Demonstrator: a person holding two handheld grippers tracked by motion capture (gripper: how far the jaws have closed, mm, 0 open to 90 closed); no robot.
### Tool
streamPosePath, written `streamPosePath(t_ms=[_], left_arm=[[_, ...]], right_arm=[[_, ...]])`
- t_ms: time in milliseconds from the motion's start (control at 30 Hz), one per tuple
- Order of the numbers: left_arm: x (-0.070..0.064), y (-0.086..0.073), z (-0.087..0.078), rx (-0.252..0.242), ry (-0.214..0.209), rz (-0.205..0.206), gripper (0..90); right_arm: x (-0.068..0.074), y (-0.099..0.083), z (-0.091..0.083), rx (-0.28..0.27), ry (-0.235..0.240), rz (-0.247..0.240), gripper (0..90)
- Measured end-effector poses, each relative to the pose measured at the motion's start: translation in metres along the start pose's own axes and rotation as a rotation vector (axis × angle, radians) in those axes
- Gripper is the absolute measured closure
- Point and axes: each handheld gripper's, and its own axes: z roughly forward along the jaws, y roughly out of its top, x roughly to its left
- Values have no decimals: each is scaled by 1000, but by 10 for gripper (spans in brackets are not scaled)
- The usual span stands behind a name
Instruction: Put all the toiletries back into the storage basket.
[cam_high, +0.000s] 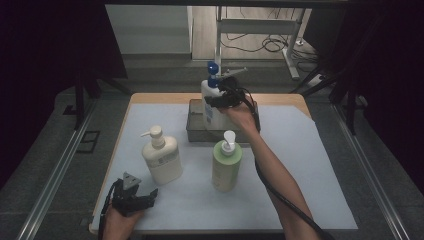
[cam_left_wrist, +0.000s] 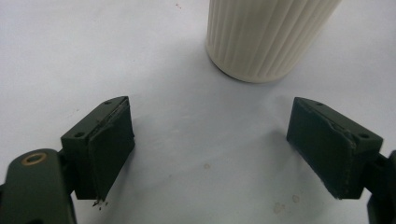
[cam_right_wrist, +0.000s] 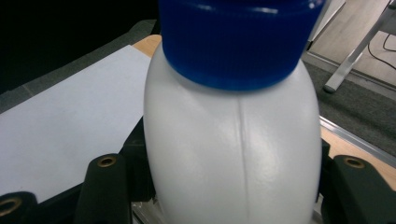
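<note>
My right tongs (cam_high: 216, 101) grasp the white bottle with the blue cap (cam_right_wrist: 233, 140), seemingly standing in the grey tray (cam_high: 196, 131) at the worktop's far edge, while my left tongs (cam_left_wrist: 210, 149) rest released near the cream pump bottle (cam_high: 161, 157).

Metal tray (cam_high: 196, 131) sat at the far middle of the white mat (cam_high: 310, 165); the right gripper (cam_high: 220, 100) was clamped around the blue-capped white bottle (cam_high: 212, 95) above it. Green pump bottle (cam_high: 226, 165) stood just in front of the tray, blocking a straight path back along the forearm. Cream pump bottle (cam_high: 161, 157) stood near the left gripper (cam_high: 134, 197), whose jaws stood wide apart over bare mat. Mat right of the forearm lay open.
</note>
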Motion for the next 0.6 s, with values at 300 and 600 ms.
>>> streamPosePath(t_ms=[300,600], left_arm=[[0,0,0,0,0,0,146],[0,0,0,0,0,0,147]], right_arm=[[3,-9,2,19,5,3,400],[4,-22,6,38,7,2,399]])
